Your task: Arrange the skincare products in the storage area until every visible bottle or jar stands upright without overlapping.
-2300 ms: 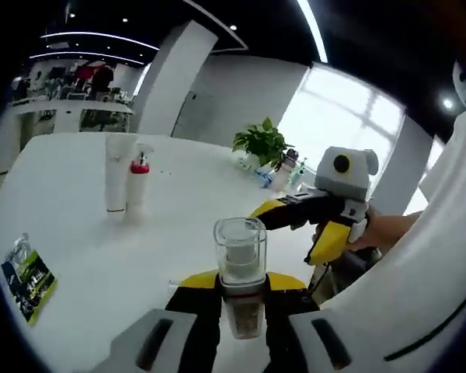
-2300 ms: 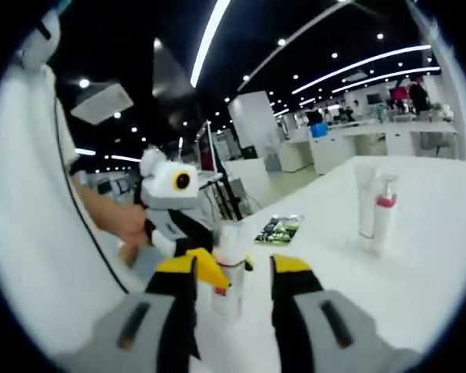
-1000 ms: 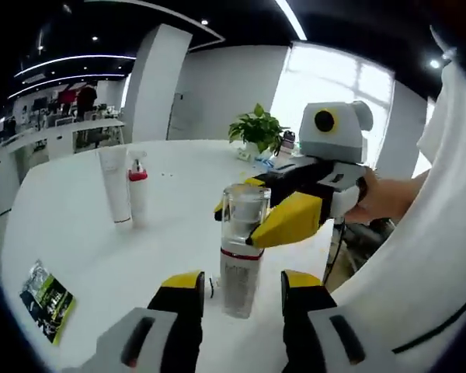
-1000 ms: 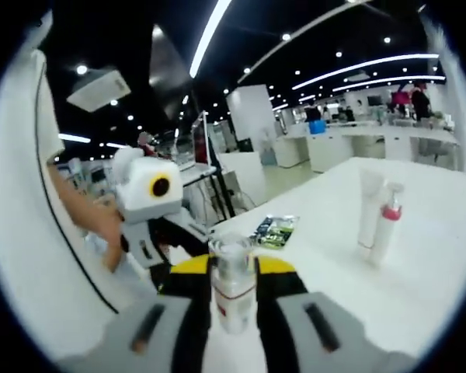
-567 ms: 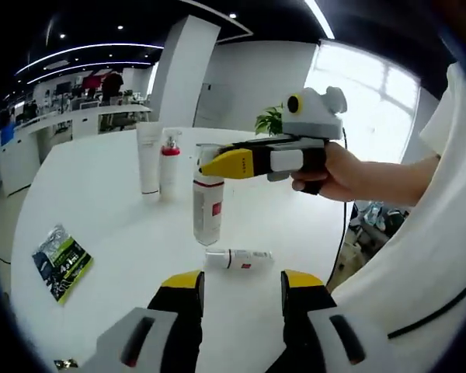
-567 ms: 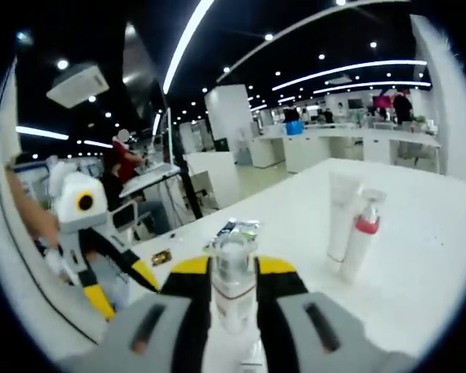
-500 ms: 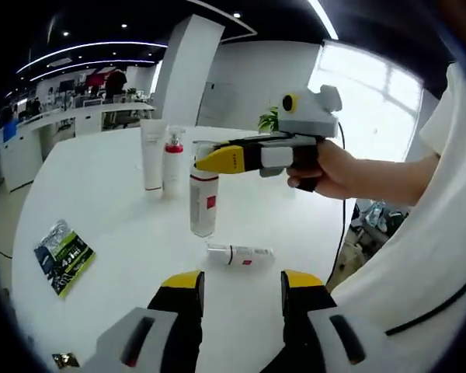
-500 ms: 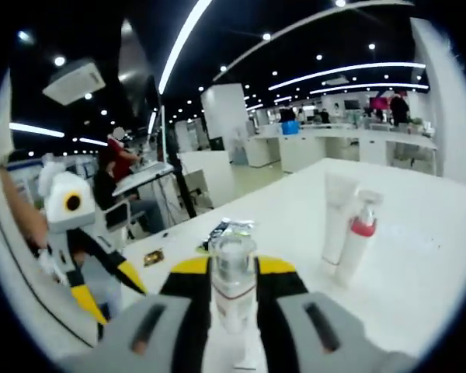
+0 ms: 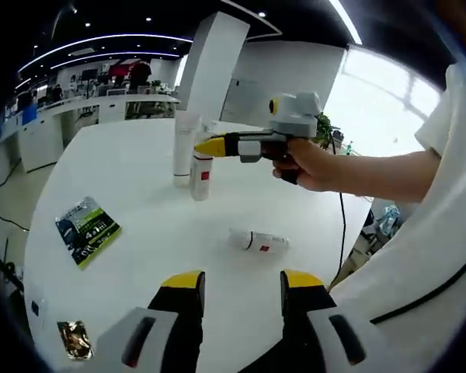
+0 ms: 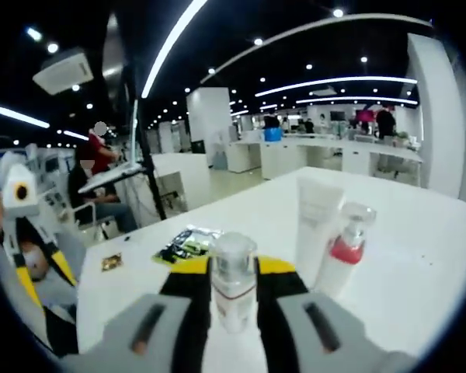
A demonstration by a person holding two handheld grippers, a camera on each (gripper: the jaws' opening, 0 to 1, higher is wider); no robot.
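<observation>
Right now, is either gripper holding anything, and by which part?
The right gripper holds the clear-capped bottle upright, jaws clamped on its upper body just below the cap. The left gripper is open and holds nothing.

A wide white worktop (image 9: 132, 225) stands in an open-plan office with a dark ceiling, lit by long curved light strips (image 10: 168, 48) and small round spotlights. In the left gripper view a broad white column (image 9: 210, 62) rises behind the worktop, beside a white wall, and a large bright window (image 9: 377, 97) fills the right side. In the right gripper view, rows of white desks (image 10: 326, 159) stretch into the distance, with people seated and standing among them.
</observation>
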